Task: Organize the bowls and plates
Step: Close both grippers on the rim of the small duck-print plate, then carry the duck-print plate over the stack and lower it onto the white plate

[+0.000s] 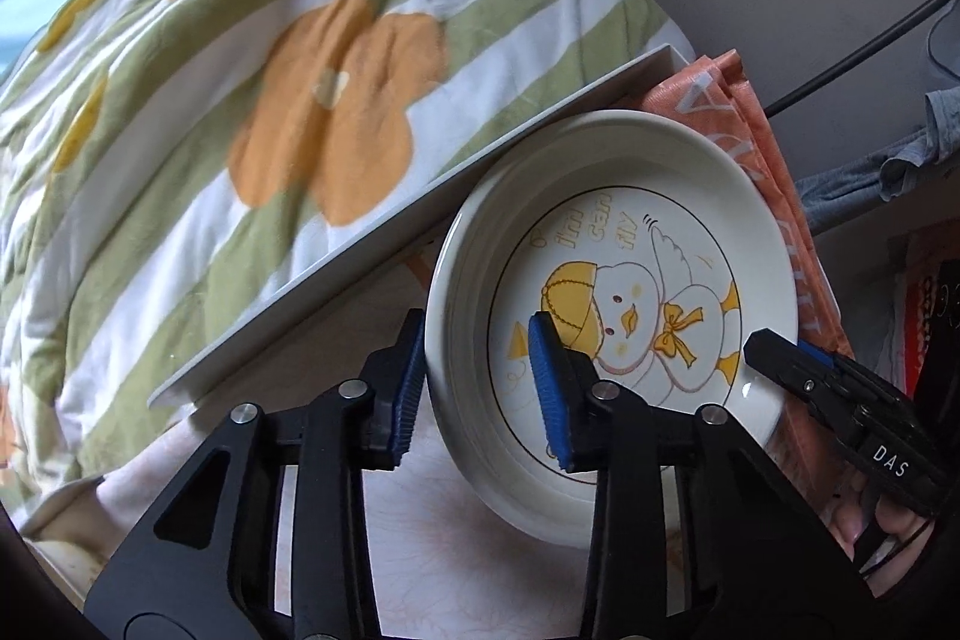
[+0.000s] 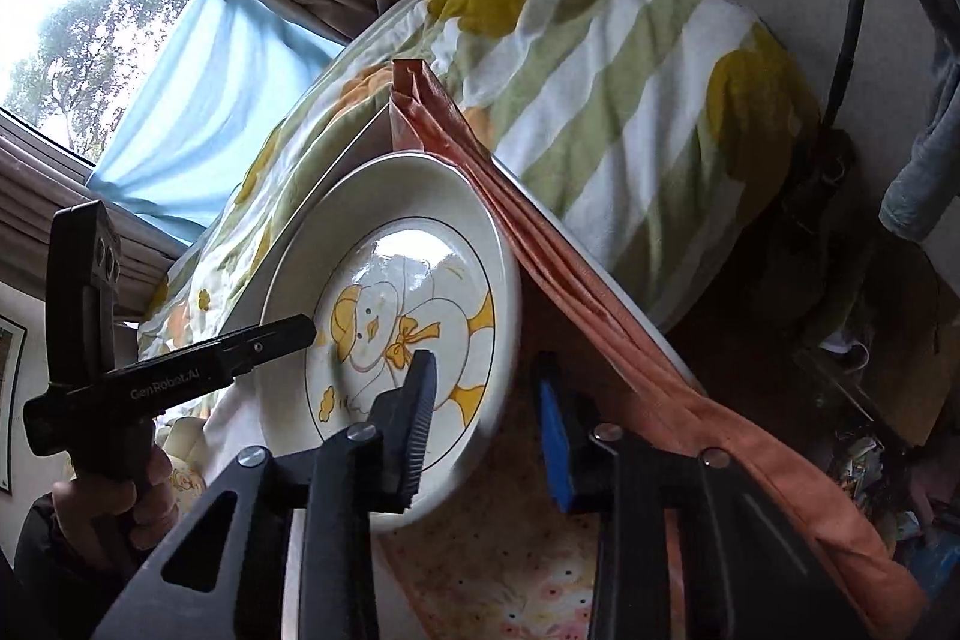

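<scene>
A cream deep plate (image 1: pixel 600 142) with a yellow duckling drawn in its well rests on a pale patterned table cover (image 1: pixel 432 550). My left gripper (image 1: pixel 477 346) straddles its left rim, one blue pad against the outer wall and the other inside the well, gripping it. In the same view the right gripper (image 1: pixel 774 355) reaches the opposite rim. The right wrist view shows the plate (image 2: pixel 384 184) with my right gripper (image 2: pixel 485 370) across its near right rim, one finger inside and one outside, closed on it. The left gripper (image 2: pixel 294 331) touches the far rim, with a hand (image 2: pixel 150 496) on its handle.
A folded orange cloth (image 1: pixel 756 148) lies against the plate's far side. A white board edge (image 1: pixel 360 256) runs beside the plate, with a flowered quilt (image 1: pixel 288 100) beyond it. A black cable (image 2: pixel 852 10) hangs on the wall. A window and curtains (image 2: pixel 198 100) stand at the left.
</scene>
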A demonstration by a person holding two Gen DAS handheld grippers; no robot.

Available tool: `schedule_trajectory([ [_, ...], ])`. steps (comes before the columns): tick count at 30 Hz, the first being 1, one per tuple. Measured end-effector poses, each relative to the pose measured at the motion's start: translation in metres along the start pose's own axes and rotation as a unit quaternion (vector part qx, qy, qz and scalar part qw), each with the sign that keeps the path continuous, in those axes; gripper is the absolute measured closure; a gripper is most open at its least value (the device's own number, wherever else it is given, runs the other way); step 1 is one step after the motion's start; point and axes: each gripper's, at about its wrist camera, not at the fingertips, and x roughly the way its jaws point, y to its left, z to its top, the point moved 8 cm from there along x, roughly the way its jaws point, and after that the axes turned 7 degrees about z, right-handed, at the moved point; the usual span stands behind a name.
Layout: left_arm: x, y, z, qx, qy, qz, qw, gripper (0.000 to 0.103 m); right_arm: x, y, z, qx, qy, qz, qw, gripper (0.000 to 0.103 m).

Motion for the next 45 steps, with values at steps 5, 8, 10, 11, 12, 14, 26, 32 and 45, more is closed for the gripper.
schedule_trajectory([
  [5,0.003,0.008,0.002,-0.012,0.000,0.003,0.9999,0.088,0.005,-0.003,0.002,0.002,-0.001,-0.005,1.000,0.090],
  [8,0.002,0.007,0.001,-0.009,0.000,0.010,0.9999,0.088,0.006,0.000,0.003,-0.009,0.003,-0.015,1.000,0.091],
  [10,0.001,0.007,0.001,-0.009,0.000,0.013,0.9999,0.088,0.006,0.000,0.003,-0.010,0.005,-0.013,1.000,0.091],
  [11,0.000,0.006,0.000,-0.007,-0.001,0.016,0.9998,0.088,0.007,0.000,0.004,-0.012,0.007,-0.013,1.000,0.091],
  [12,-0.002,0.005,-0.001,-0.006,-0.002,0.019,0.9998,0.088,0.006,0.001,0.004,-0.015,0.010,-0.015,1.000,0.091],
  [14,-0.007,0.005,-0.002,-0.006,-0.008,0.021,0.9997,0.088,0.005,0.002,0.005,-0.015,0.014,-0.014,1.000,0.091],
  [26,-0.085,-0.004,-0.010,-0.026,-0.066,0.025,0.9971,0.088,-0.045,0.035,0.018,-0.076,-0.016,-0.003,0.997,0.091],
  [32,-0.158,-0.006,-0.041,-0.053,-0.111,0.017,0.9922,0.088,-0.101,0.078,0.014,-0.110,-0.046,0.013,0.993,0.091],
  [45,-0.280,0.027,-0.192,-0.129,-0.152,0.036,0.9793,0.088,-0.162,0.165,-0.078,-0.190,0.000,0.056,0.980,0.091],
])
